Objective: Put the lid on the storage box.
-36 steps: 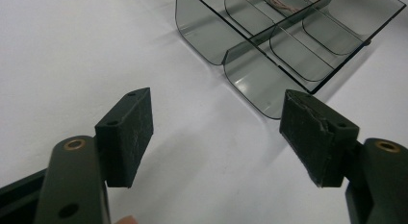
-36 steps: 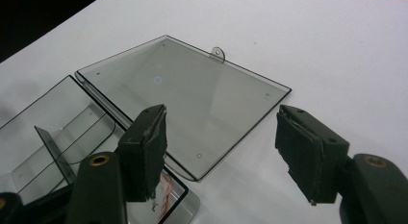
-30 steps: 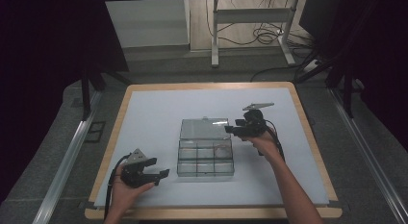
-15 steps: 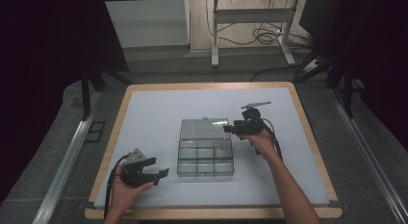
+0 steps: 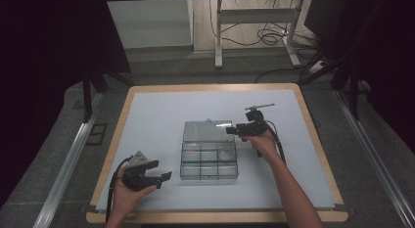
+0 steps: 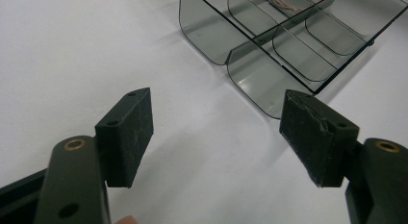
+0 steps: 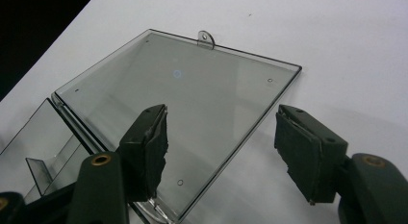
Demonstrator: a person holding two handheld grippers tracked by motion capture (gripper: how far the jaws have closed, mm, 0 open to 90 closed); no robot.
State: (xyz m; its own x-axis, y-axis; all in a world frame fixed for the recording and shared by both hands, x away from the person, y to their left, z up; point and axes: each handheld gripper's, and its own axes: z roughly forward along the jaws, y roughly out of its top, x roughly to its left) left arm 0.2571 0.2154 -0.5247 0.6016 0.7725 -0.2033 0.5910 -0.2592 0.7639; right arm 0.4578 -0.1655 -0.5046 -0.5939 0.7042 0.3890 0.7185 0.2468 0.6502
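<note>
Hovering over the flat-lying lid (image 7: 183,113) of the clear smoke-grey plastic compartment box (image 5: 209,152), the right tongs (image 7: 221,152) stand spread wide, gripping nothing; one pad sits above the lid's side edge, probably lined up to swing it closed. Box rests mid-surface on the pale white-topped surface (image 5: 161,115), lid folded back away from the person, hang tab (image 7: 206,38) at its far edge. Left tongs (image 6: 216,132) also released and empty, parked near the box's front corner, perhaps to steady it. Thin pinkish strands (image 6: 288,0) in one compartment, cut off by the frame, unidentifiable.
</note>
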